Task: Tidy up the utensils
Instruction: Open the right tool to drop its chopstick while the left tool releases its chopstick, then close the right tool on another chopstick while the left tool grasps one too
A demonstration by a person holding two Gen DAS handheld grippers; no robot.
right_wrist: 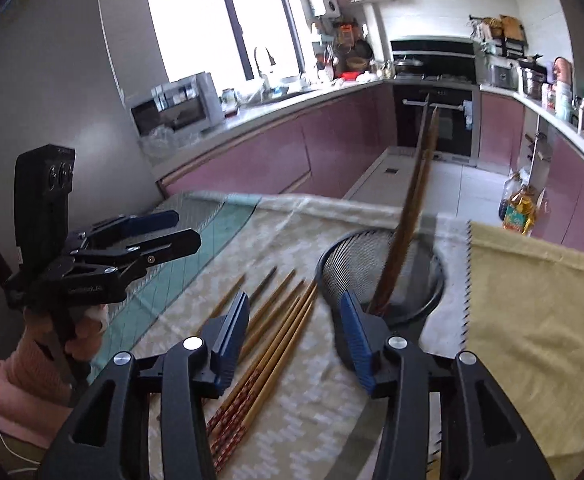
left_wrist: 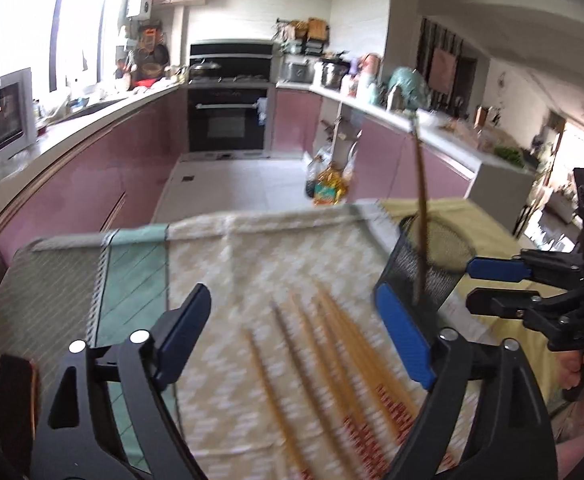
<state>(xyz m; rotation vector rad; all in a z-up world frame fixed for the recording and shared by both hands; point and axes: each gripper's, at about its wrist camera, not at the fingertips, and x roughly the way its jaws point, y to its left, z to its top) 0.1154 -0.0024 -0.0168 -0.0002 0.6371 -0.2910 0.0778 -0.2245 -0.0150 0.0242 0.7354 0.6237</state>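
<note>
Several wooden chopsticks [left_wrist: 324, 352] lie side by side on a patterned cloth [left_wrist: 276, 256]; they also show in the right wrist view [right_wrist: 268, 324]. A black mesh holder [left_wrist: 432, 260] stands at the right with dark chopsticks [left_wrist: 422, 216] upright in it; it also shows in the right wrist view [right_wrist: 380, 264] with its chopsticks [right_wrist: 412, 208]. My left gripper [left_wrist: 296, 336] is open and empty above the loose chopsticks. My right gripper [right_wrist: 296, 336] is open and empty, near the holder's front rim.
A yellow towel [right_wrist: 532, 312] covers the table's right side and a green striped cloth [left_wrist: 132, 272] the left. Beyond the table edge are the kitchen floor, pink cabinets, an oven [left_wrist: 230, 116] and bottles on the floor [left_wrist: 328, 188].
</note>
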